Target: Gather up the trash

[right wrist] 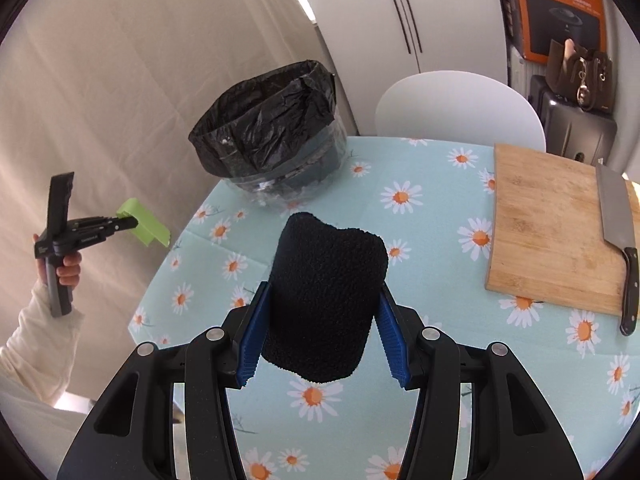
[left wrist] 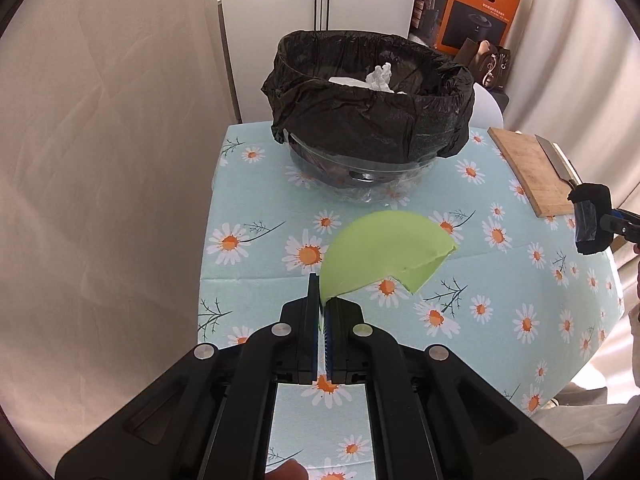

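My left gripper [left wrist: 322, 300] is shut on the edge of a folded green paper piece [left wrist: 384, 252] and holds it above the table, short of the bin. The same gripper [right wrist: 132, 223] with the green piece [right wrist: 146, 226] shows at the left of the right wrist view. The bin [left wrist: 372, 120] has a black bag liner and holds white crumpled paper [left wrist: 380, 76]; it stands at the table's far side and also shows in the right wrist view [right wrist: 272, 136]. My right gripper [right wrist: 320, 292] is shut on a black sponge-like block [right wrist: 328, 288], also seen in the left wrist view [left wrist: 594, 220].
A wooden cutting board [right wrist: 560, 232] with a cleaver [right wrist: 618, 240] lies at the right of the daisy tablecloth [right wrist: 432, 240]. A white chair [right wrist: 460, 108] stands behind the table. A curtain [left wrist: 100, 160] hangs at the left. Boxes and a bag stand at the back right.
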Available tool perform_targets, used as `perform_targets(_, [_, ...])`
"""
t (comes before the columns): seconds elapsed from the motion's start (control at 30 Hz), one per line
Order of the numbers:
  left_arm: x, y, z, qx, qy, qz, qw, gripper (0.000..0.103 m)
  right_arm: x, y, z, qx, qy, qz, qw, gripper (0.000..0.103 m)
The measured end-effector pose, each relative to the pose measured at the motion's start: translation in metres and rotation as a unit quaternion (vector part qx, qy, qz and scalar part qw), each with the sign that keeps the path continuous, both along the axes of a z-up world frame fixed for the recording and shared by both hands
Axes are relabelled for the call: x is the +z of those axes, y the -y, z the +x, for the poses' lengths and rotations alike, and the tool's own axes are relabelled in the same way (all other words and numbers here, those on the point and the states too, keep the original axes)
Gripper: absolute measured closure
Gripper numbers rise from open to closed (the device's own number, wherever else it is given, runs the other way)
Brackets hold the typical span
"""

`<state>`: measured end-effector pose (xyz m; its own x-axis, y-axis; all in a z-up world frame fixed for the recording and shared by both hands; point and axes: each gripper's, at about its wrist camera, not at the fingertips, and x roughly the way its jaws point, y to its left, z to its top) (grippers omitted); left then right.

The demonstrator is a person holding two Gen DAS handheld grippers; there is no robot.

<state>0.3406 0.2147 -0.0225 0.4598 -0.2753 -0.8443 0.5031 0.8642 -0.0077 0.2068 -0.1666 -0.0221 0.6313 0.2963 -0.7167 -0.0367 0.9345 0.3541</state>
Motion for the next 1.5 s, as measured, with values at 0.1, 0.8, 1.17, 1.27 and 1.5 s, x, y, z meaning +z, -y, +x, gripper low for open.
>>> perform_targets(0.1, [0.014, -0.004, 0.025, -0.019, 0.017, 0.002, 0.9997, 0.1, 0.018, -0.009, 0.021, -0.012, 0.029, 0.006, 0.999, 0.056])
perform_targets(0.8, [0.093, 0.056, 0.156, -0.183, 0.109, -0.006, 0.977, 0.1, 0.098, -0.084, 0.153, -0.035, 0.181, 0.032, 0.982, 0.055])
perform_targets(1.17, [0.067, 0.099, 0.192, -0.208, 0.089, -0.03, 0.9737, 0.038, 0.079, -0.087, 0.209, -0.082, 0.162, 0.001, 0.983, 0.008])
perform_targets(1.27, [0.062, 0.093, 0.19, -0.204, 0.079, -0.047, 0.9747, 0.022, 0.074, -0.083, 0.214, -0.097, 0.162, -0.002, 0.982, 0.008])
perform_targets(1.5, [0.039, 0.071, 0.172, -0.176, 0.063, -0.039, 0.9816, 0.006, 0.055, -0.07, 0.217, -0.113, 0.124, -0.011, 0.986, 0.008])
